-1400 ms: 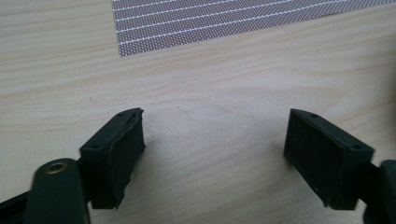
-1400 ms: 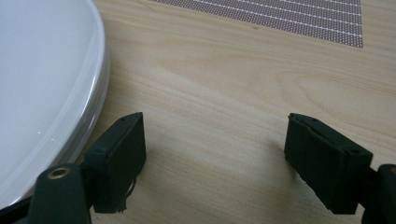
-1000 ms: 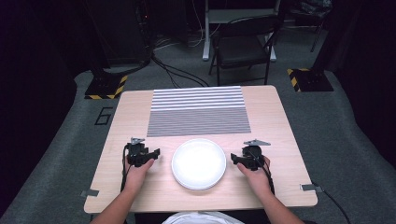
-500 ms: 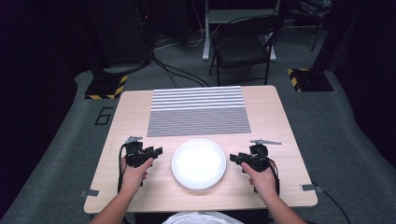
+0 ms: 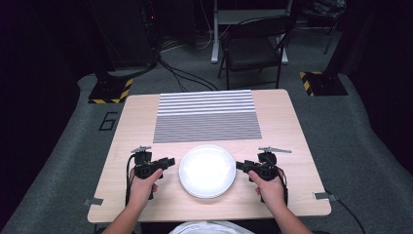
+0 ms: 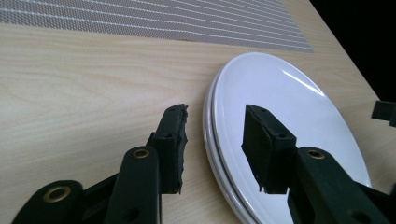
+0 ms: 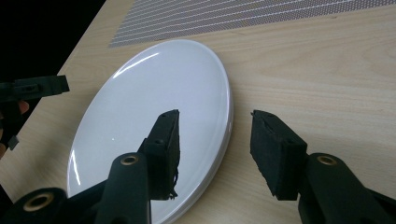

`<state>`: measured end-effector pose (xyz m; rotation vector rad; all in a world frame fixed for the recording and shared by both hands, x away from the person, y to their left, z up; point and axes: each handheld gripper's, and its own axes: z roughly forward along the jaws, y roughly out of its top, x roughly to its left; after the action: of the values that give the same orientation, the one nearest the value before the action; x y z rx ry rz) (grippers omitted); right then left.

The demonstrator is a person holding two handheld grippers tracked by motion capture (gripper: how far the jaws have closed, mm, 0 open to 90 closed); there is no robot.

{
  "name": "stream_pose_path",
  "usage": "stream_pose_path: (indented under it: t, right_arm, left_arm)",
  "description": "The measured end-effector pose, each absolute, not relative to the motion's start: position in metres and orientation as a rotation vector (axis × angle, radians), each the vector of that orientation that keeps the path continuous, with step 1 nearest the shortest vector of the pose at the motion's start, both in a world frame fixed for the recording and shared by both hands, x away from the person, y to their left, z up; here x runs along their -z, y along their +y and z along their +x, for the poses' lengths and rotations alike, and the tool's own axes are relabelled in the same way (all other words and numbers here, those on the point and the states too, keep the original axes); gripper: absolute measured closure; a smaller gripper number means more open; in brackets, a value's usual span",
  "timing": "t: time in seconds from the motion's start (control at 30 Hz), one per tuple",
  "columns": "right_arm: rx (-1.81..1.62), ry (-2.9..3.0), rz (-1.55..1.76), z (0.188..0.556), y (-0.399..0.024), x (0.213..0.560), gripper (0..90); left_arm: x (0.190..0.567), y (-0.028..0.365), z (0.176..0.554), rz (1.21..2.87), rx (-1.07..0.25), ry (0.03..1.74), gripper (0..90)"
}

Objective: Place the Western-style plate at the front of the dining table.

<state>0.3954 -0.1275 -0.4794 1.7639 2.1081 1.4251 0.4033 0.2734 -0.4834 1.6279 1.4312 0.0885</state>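
A round white plate (image 5: 207, 170) lies flat on the wooden table near its front edge. My left gripper (image 5: 168, 161) hovers just off the plate's left side, pointing at it. Its jaws have just been closing and stand open, pressing on nothing. In the left gripper view the plate (image 6: 289, 93) has its rim lined up between the left gripper (image 6: 215, 114) jaws. My right gripper (image 5: 239, 165) mirrors this at the plate's right side. Its jaws have also been closing and are open. The right gripper (image 7: 215, 116) frames the edge of the plate (image 7: 154, 93), without touching it.
A grey and white striped mat (image 5: 207, 117) covers the far middle of the table (image 5: 292, 126). Bare wood lies to either side of the plate. Beyond the far edge stand a folding chair (image 5: 253, 48) and cables on the floor.
Both grippers' jaws are narrower than a second ago. Both hands have lifted a little and stay on either side of the plate, which has not moved.
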Motion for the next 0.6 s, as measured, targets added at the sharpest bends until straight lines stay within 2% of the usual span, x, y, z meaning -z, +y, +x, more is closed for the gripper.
stream_pose_path:
  t: [0.1, 0.23, 0.6]
  right_arm:
    - [-1.437, 2.111, 1.804, 0.399, -0.125, 0.484, 51.1]
    - [-1.482, 2.114, 1.856, 0.403, -0.123, 0.487, 55.8]
    - [-1.476, 2.153, 1.904, 0.406, -0.115, 0.496, 53.5]
  left_arm:
    - [0.488, 0.272, 0.405, 1.639, -0.073, 1.423, 61.3]
    - [0.490, 0.271, 0.405, 1.640, -0.058, 1.417, 61.7]
    - [0.495, 0.268, 0.405, 1.674, -0.074, 1.407, 58.4]
